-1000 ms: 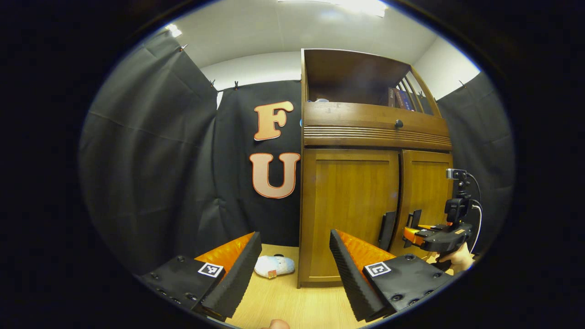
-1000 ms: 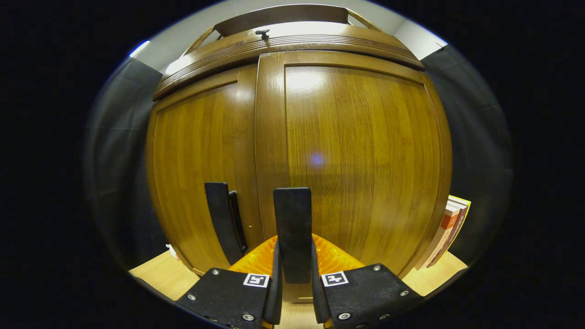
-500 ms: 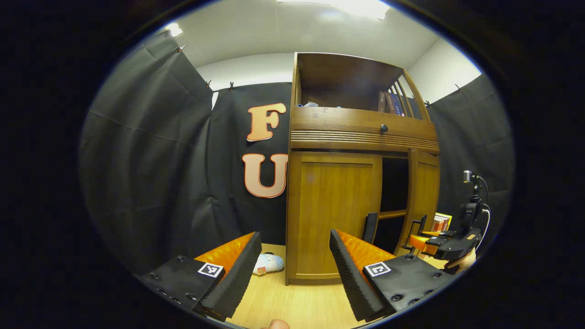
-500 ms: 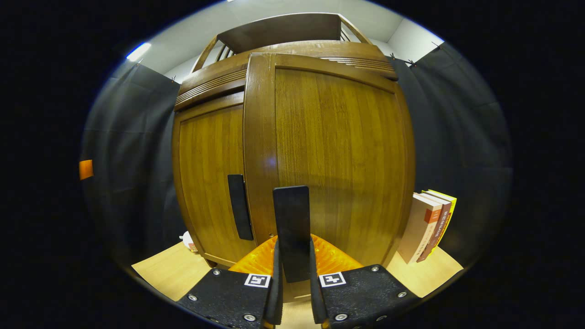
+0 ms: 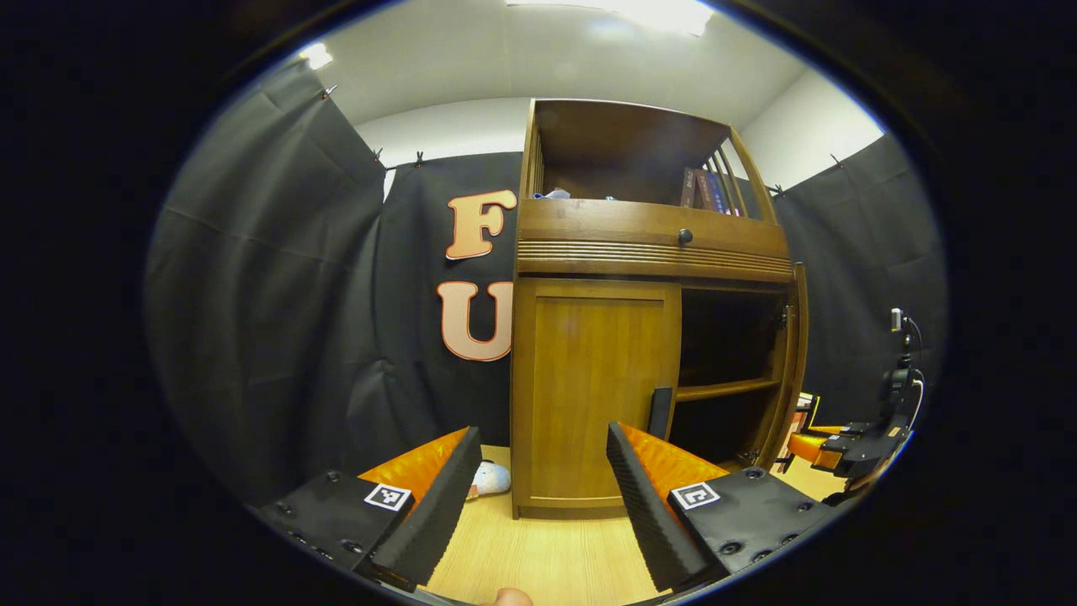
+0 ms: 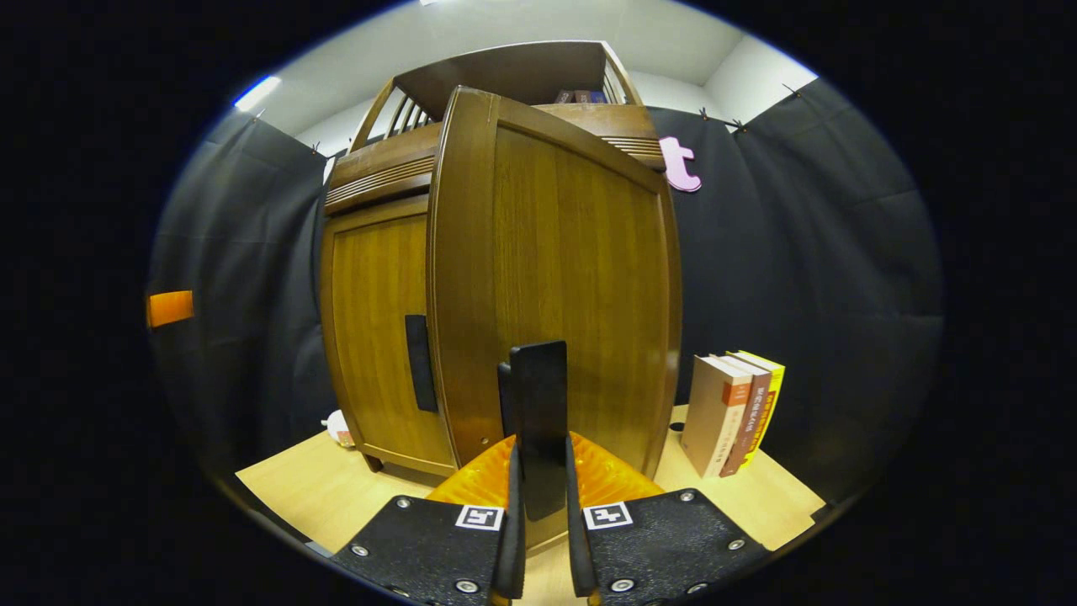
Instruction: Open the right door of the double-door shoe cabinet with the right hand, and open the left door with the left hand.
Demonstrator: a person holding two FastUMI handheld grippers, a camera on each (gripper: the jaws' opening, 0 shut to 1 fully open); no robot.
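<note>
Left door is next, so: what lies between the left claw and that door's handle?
Only bare floor, in the left gripper view; the left claw is open, short of the handle.

A ceiling light [image 5: 665, 10] is glaring at the top of the left gripper view, lighting the booth evenly. Fisheye distortion is bowing the shoe cabinet [image 6: 538, 278] in the right gripper view, its open interior [image 5: 728, 362] lying in shadow.

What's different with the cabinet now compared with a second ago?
The right door has swung wide open, pulled by the right tool, which stays clamped on the door's handle. The dark inside and a shelf now show. The left door is still shut, and the left tool still hangs open, short of it.
</note>
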